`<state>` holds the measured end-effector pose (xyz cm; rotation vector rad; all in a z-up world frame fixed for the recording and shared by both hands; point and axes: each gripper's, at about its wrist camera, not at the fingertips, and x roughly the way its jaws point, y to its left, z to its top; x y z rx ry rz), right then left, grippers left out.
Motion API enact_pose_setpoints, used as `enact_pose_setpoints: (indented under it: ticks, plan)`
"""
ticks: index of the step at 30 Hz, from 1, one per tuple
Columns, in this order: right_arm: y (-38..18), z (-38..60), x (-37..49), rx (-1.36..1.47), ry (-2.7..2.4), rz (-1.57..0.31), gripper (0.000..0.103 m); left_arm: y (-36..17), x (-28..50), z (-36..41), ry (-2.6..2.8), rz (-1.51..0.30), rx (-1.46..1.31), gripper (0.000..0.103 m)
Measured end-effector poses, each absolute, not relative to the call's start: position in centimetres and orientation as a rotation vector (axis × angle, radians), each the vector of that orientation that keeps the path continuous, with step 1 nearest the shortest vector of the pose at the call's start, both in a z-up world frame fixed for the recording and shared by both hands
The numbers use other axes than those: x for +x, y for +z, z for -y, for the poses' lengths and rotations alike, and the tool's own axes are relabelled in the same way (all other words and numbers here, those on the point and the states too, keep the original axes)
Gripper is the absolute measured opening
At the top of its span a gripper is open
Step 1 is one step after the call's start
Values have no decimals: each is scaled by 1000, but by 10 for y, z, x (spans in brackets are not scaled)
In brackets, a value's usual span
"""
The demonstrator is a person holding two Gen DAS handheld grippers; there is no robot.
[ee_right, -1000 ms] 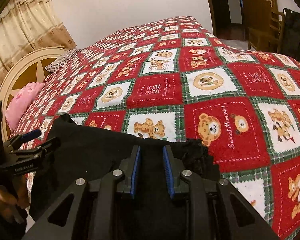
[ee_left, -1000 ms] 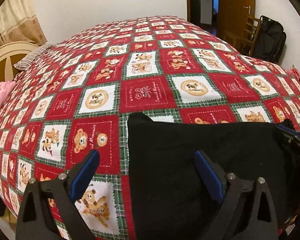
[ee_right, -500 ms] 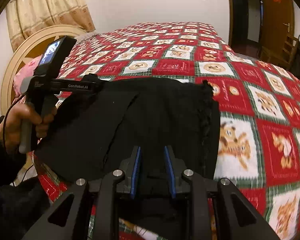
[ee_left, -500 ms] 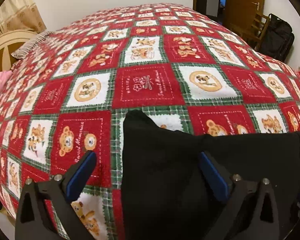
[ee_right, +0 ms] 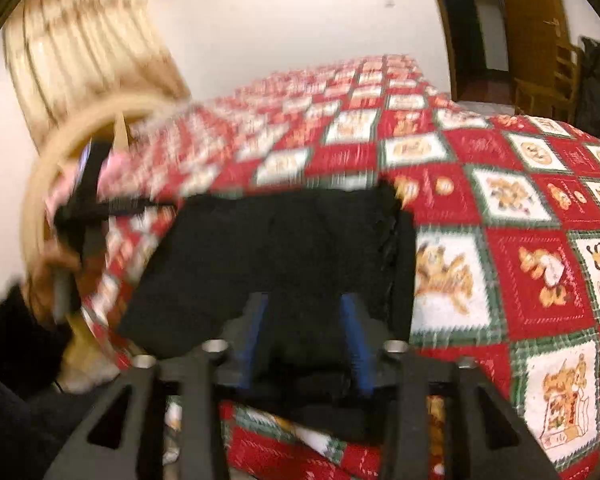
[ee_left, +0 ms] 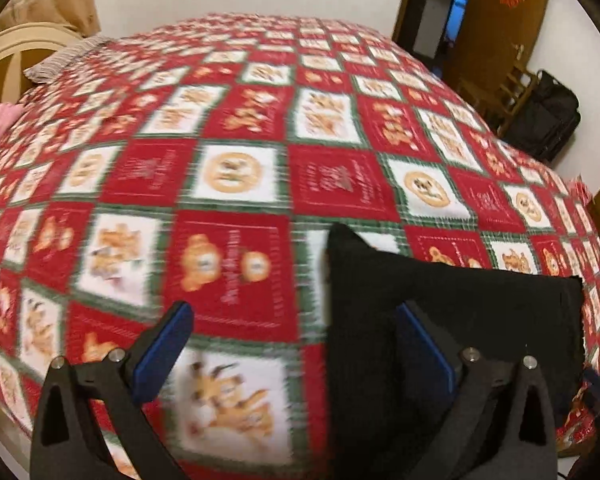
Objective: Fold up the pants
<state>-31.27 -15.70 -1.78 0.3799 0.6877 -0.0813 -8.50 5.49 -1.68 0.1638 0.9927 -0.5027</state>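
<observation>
Right wrist view: black pants folded flat on bed quilt, dead ahead of right claw, jaws just parting, near edge between, unpinched. Long axis crosswise. Left claw wide, empty, astride left edge.

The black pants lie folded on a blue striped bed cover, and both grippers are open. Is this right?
Not quite. The bed cover is red, white and green checked with bear pictures, as the left wrist view shows. The black pants do lie folded on it.
</observation>
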Motion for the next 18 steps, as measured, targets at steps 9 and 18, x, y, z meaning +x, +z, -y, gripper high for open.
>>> enact_pose_setpoints:
  ticks: [9,18]
  plan:
    - [-21,204,-311,528,-169,-658,64,-41,-111,-63,-609,-1038,47,103]
    - [-43,203,-295,530,-186,-694,64,-60,-134,-25,-630,-1057,178,103]
